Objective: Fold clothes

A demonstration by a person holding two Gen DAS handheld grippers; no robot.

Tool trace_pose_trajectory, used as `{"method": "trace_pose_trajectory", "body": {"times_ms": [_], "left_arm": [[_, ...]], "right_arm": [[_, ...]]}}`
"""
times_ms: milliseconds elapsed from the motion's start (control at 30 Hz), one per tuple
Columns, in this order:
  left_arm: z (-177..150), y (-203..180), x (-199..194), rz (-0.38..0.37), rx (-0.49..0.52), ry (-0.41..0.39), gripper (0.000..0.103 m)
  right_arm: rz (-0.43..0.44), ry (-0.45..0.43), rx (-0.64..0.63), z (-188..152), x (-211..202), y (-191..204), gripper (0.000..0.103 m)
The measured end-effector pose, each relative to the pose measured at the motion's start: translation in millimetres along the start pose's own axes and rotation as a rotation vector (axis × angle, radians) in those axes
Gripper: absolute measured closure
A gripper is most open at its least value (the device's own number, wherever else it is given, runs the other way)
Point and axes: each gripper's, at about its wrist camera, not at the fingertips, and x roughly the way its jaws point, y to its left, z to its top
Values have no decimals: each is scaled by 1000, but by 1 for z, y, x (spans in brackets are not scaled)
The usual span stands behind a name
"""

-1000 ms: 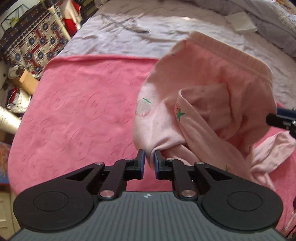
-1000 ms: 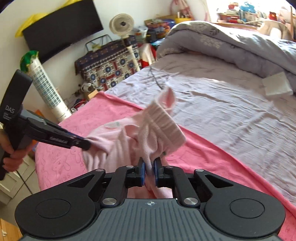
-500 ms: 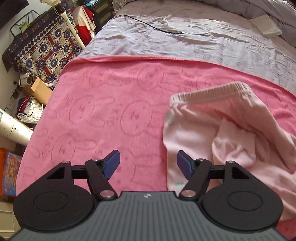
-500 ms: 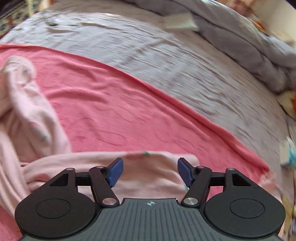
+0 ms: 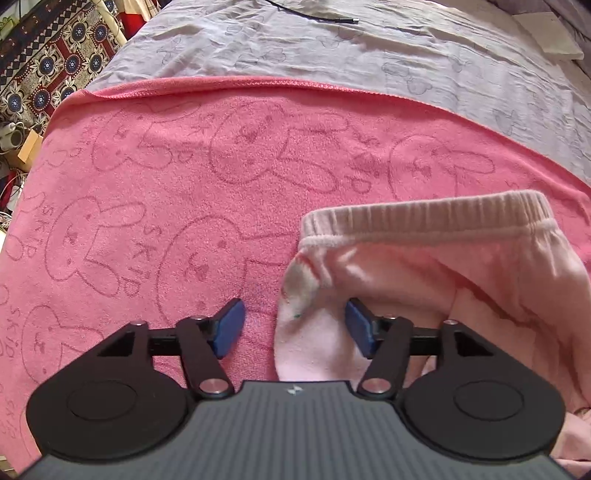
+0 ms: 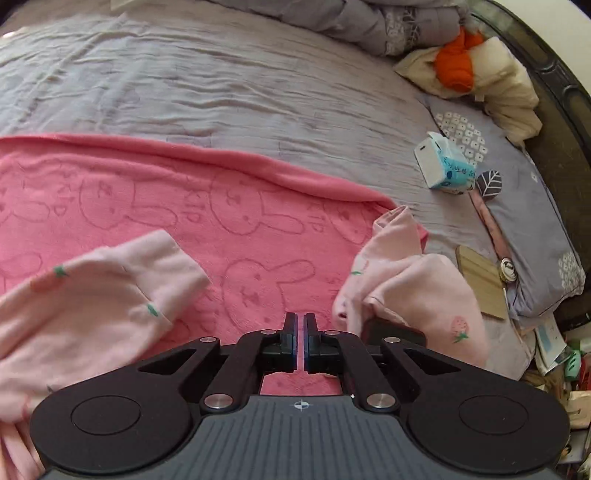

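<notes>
Pale pink children's trousers (image 5: 424, 266) with a ribbed waistband lie on a pink rabbit-pattern towel (image 5: 221, 166). My left gripper (image 5: 293, 328) is open just above the towel, with the garment's left corner lying loose between its blue pads (image 5: 229, 326). In the right wrist view a trouser leg end (image 6: 110, 291) lies at the left. A second pale pink strawberry-print garment (image 6: 413, 291) lies bunched at the right of the towel (image 6: 221, 206). My right gripper (image 6: 300, 341) is shut with nothing between its jaws, over bare towel between the two.
The towel lies on a grey bed sheet (image 6: 240, 81). A tissue pack (image 6: 445, 164), a pillow (image 6: 517, 229), a wooden board (image 6: 480, 284) and piled bedding (image 6: 476, 70) sit at the right. A black cable (image 5: 317, 14) lies on the sheet. Clutter stands beside the bed at the left (image 5: 48, 66).
One second ago both grippers held the trousers in the air. Both then opened and the trousers dropped onto the towel. The right gripper has since shut empty and swung right.
</notes>
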Motion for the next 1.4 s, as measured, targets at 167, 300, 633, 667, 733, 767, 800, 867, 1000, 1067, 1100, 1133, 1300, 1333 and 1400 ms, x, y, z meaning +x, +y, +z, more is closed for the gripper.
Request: {"method": "trace_pose_trajectory", "body": {"times_ms": [167, 300, 633, 667, 733, 767, 800, 867, 1000, 1067, 1100, 1133, 1300, 1333, 1400], "left_arm": [[-1, 15, 10, -12, -107, -2, 1], [-9, 8, -4, -48, -50, -73, 43], [-24, 15, -46, -104, -94, -212, 102], [-25, 21, -53, -98, -122, -232, 102], [-27, 34, -68, -62, -151, -280, 102], [-27, 41, -74, -41, -158, -304, 102], [-27, 47, -78, -15, -157, -323, 102], [-25, 59, -85, 42, -149, -357, 102], [-17, 83, -54, 158, -107, -261, 97], [-16, 101, -31, 164, -142, -170, 89], [-16, 110, -21, 146, -170, -137, 85], [-18, 117, -15, 125, -196, -125, 82], [-25, 106, -11, 166, -131, -157, 82], [-26, 98, -10, 195, -94, -166, 84], [-27, 86, -8, 239, -27, -178, 86]], "right_arm": [[429, -184, -205, 18, -49, 99, 52], [743, -222, -285, 49, -55, 218, 45], [701, -257, -538, 76, -92, 318, 94], [683, -303, -542, 84, -101, 318, 94], [666, -384, -550, 103, -116, 326, 94], [671, -419, -558, 113, -122, 335, 94], [675, -454, -565, 122, -128, 344, 95], [692, -519, -600, 136, -137, 371, 94], [720, -499, -756, 141, -126, 457, 87], [677, -374, -781, 141, -115, 483, 85], [698, -372, -735, 136, -116, 472, 82], [728, -385, -675, 130, -119, 455, 68], [855, -430, -639, 67, -141, 374, 42], [879, -409, -710, 45, -147, 364, 37], [883, -379, -849, 4, -152, 363, 28]]}}
